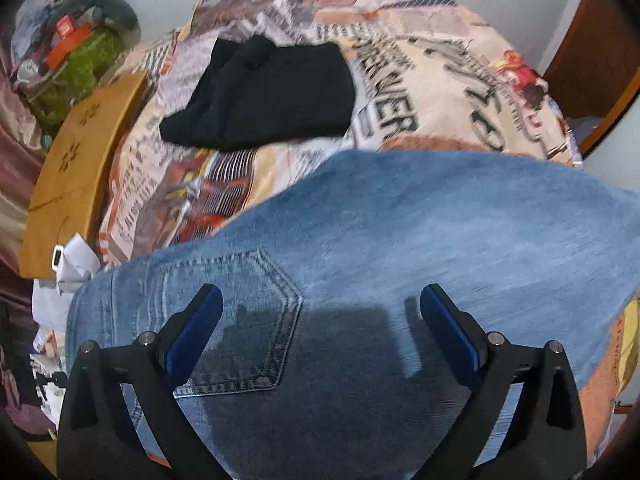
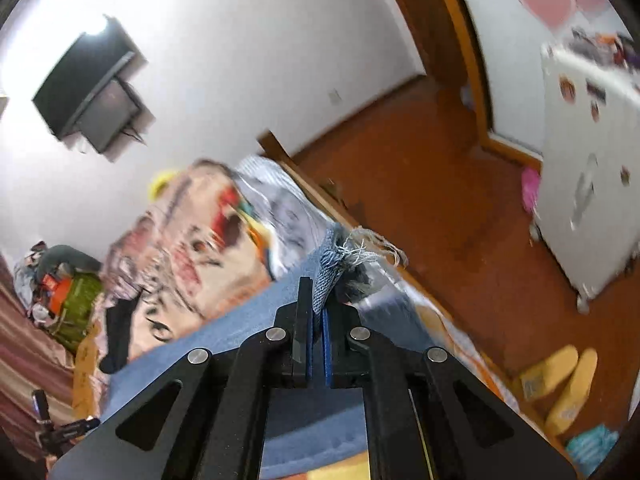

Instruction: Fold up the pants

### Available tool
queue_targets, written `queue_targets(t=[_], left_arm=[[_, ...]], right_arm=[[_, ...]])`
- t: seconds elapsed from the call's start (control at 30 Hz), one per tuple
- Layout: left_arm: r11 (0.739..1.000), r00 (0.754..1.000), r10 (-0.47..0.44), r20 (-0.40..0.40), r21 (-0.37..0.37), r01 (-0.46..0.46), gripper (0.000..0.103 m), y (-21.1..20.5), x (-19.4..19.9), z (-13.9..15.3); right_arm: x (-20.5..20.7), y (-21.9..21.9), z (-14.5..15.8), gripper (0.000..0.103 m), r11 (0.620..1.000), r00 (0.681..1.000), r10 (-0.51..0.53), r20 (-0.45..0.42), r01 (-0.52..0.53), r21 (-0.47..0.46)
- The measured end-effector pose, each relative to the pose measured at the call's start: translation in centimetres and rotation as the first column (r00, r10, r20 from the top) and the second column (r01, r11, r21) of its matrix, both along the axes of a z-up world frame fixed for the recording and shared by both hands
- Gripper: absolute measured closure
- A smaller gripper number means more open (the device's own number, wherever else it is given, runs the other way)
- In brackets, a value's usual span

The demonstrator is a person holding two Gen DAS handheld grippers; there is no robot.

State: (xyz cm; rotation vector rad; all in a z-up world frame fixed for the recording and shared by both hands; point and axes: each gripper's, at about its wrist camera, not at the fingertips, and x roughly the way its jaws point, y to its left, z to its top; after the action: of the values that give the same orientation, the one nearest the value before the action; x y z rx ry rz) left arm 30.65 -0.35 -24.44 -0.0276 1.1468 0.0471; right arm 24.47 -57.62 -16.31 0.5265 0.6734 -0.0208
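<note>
the blue jeans (image 1: pixel 380 248) lie spread out on the bed, on top of a bedspread (image 1: pixel 420 92) with pictures and big letters on it. the left gripper (image 1: pixel 320 312) hangs over the back pocket (image 1: pixel 240 320) end of the jeans, and its two fingers are wide apart with nothing in them. the right gripper (image 2: pixel 318 300) has its fingers pressed tight together on the frayed hem (image 2: pixel 340 264) of a jeans leg, with loose threads sticking out past the tips. that end of the jeans looks lifted up off the bed. so the folding looks like it has only just begun: one end is grabbed, but the jeans are not yet folded over. what is left, i think, is to bring the leg end over to the pocket end, press it flat, and maybe fold again. a black garment (image 1: pixel 264 96) lies already folded farther up the bed, well apart from the jeans, so it should not get in the way. a wooden board (image 1: pixel 80 168) sits at the side of the bed, with a pile of clutter (image 1: pixel 72 48) beyond it. on the floor by the bed are yellow slippers (image 2: pixel 560 380) and a white cabinet (image 2: pixel 592 184). a dark screen (image 2: pixel 88 92) hangs on the wall. the picture from the right gripper is blurry, so small things are hard to tell.
</note>
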Motion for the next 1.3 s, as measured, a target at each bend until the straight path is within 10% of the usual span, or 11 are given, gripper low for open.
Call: queue_targets(t=[0.13,0.47,0.67,0.9,1.3], left_arm=[[1.0,0.999,-0.027,0.042,-0.014,0.028,0.003,-0.6,-0.5,1.9],[0.997,0.997,-0.079,0.009,0.0,0.079,0.003,-1.5,-2.0,0.9],[0.991,0.991,-0.129,0.032,0.038,0.128,0.003,-1.7,-4.2,1.6],[0.981,0.981,-0.186,0.059,0.066,0.182,0.003,-2.1,-7.1,2.3],[0.963,0.963,-0.268,0.019,0.05,0.266,0.003,-2.8,-10.0,0.3]], right_arm=[[-0.8,0.3,0.7,0.101,0.998,1.0,0.001,-0.004,-0.001,-0.062],[-0.9,0.3,-11.6,0.098,0.988,0.931,-0.037,-0.363,-0.021,-0.156],[-2.0,2.5,-8.1,0.072,0.924,0.937,-0.053,-0.345,-0.085,-0.372],[-3.4,10.1,-3.4,0.061,0.877,0.952,0.202,-0.231,-0.281,-0.389],[-5.4,27.4,-5.8,0.06,0.611,0.684,0.676,-0.275,-0.728,-0.31]])
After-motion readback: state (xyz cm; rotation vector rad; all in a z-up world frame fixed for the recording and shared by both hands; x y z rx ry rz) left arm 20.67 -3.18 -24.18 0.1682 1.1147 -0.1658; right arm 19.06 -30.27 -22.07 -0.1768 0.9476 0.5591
